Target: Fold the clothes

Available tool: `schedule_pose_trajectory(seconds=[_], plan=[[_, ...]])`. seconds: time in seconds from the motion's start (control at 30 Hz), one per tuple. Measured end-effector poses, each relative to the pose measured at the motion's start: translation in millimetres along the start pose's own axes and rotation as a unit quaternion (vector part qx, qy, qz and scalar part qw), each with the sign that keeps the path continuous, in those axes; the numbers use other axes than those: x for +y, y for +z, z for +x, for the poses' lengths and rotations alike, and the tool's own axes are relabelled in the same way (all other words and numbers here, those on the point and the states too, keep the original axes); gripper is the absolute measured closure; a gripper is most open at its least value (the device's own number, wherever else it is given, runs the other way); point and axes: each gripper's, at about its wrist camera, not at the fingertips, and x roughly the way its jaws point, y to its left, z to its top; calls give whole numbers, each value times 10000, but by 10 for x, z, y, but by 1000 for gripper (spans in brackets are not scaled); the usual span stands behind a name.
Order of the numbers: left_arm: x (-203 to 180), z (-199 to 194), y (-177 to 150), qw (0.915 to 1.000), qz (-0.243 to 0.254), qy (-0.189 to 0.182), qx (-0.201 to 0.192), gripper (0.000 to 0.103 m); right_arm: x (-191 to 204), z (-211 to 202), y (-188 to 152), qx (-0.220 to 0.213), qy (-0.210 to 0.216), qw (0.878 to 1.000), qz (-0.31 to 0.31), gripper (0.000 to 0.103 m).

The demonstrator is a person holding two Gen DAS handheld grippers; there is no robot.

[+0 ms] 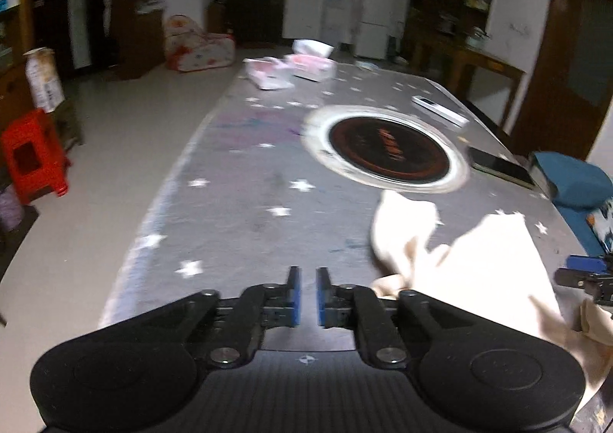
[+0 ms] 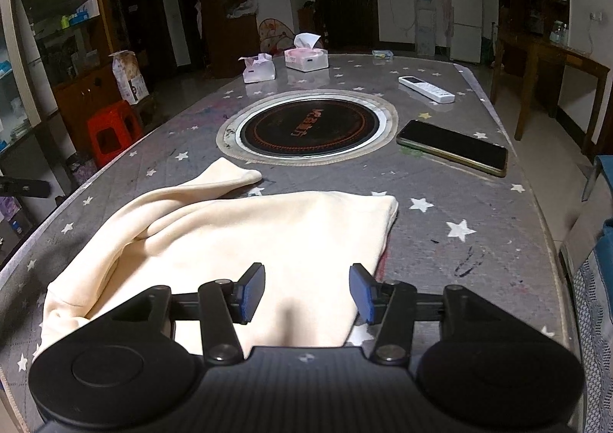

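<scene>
A cream garment [image 2: 245,241] lies partly folded on the grey star-patterned table [image 2: 479,210], one sleeve [image 2: 226,176] stretched toward the round hob. In the left wrist view the garment [image 1: 490,260] lies to the right. My right gripper [image 2: 306,291] is open, above the garment's near edge, holding nothing. My left gripper [image 1: 308,295] has its jaws nearly together with a narrow gap, nothing between them, above bare table left of the garment. The right gripper's tip [image 1: 586,278] shows at the left view's right edge.
A round induction hob [image 2: 310,124] is set in the table's middle. A phone [image 2: 452,147] and a white remote [image 2: 425,88] lie to the right. Tissue boxes [image 2: 306,57] stand at the far end. A red stool [image 2: 111,130] stands left of the table.
</scene>
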Motion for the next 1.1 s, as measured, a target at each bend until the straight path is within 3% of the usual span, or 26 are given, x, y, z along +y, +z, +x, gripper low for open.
schedule_pose_trajectory(seconds=[0.23, 0.47, 0.53, 0.57, 0.67, 0.83, 1.1], plan=[[-608, 572, 233, 9972, 628, -375, 183, 65, -38, 120, 32, 77, -14, 10000, -6, 51], [-916, 1146, 281, 9926, 1045, -318, 538, 65, -152, 244, 48, 130, -8, 9998, 142, 51], [-900, 1222, 269, 9926, 1005, -308, 615, 80, -175, 268, 50, 142, 5, 9998, 159, 51], [-877, 1236, 262, 9928, 970, -305, 628, 94, -184, 280, 50, 150, 9, 9998, 164, 51], [-768, 1202, 242, 9946, 827, -263, 575, 99, -204, 323, 56, 177, -7, 9997, 178, 51], [-426, 845, 262, 9993, 321, -59, 162, 100, -223, 347, 44, 183, -9, 9995, 238, 51], [281, 200, 108, 9968, -454, 621, -208, 100, -201, 305, 46, 133, -43, 9996, 229, 51]])
